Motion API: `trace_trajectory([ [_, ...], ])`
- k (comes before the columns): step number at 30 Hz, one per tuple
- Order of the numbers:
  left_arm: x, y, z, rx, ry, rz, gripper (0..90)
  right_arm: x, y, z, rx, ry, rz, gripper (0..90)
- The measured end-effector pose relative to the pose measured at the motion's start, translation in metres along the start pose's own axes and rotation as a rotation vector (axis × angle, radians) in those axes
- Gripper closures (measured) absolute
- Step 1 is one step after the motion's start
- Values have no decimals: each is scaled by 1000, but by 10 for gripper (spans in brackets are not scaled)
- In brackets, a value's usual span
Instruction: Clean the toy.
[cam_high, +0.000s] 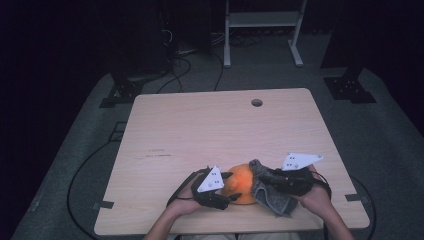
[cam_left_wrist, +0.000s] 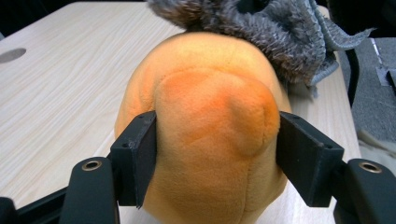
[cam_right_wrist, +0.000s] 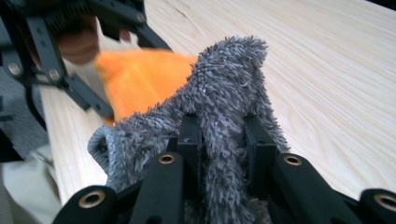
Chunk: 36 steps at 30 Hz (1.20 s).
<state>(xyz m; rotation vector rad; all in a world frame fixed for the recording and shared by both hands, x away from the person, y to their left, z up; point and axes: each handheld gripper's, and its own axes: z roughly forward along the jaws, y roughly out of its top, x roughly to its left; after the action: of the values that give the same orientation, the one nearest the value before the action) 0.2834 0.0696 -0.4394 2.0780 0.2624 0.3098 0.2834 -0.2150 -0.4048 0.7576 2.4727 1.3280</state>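
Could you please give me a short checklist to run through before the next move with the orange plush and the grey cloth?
1. Left gripper clamped on orange plush toy: ok, pads press both sides.
2. Right gripper pinching grey fluffy cloth: ok.
3. Cloth touching the plush: ok, draped on its far side.
4. Plush resting on the table: ok.
5. Cloth clear of the near table edge: cannot tell.
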Motion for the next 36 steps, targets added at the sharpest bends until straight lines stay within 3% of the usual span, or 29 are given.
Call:
trace_trajectory([
  [2,3,-1,-2,12,-2,-8,329,-1,-3,0,5,-5,0,719],
  [9,7,-4,-6,37,-7,-28,328,-15,-22,1,2,24,92,719],
  [16,13,-8,-13,63,-21,-45,324,-22,-30,4,15,39,141,718],
  [19,14,-10,-15,73,-20,-43,319,-26,-34,6,37,34,151,718],
  [23,15,-12,-18,76,-23,-56,313,-30,-41,11,109,18,157,718],
  [25,15,-12,-17,76,-25,-57,311,-30,-37,7,86,22,154,714],
  [30,16,-12,-18,80,-31,-54,311,-20,-15,-6,-91,115,151,716],
  [31,16,-13,-18,78,-31,-58,309,-17,-13,-5,-100,123,143,716],
  [33,16,-14,-19,83,-34,-51,307,-14,-12,3,-64,99,119,716],
  [36,16,-15,-18,98,-33,-44,306,-21,-23,9,-29,96,155,716],
])
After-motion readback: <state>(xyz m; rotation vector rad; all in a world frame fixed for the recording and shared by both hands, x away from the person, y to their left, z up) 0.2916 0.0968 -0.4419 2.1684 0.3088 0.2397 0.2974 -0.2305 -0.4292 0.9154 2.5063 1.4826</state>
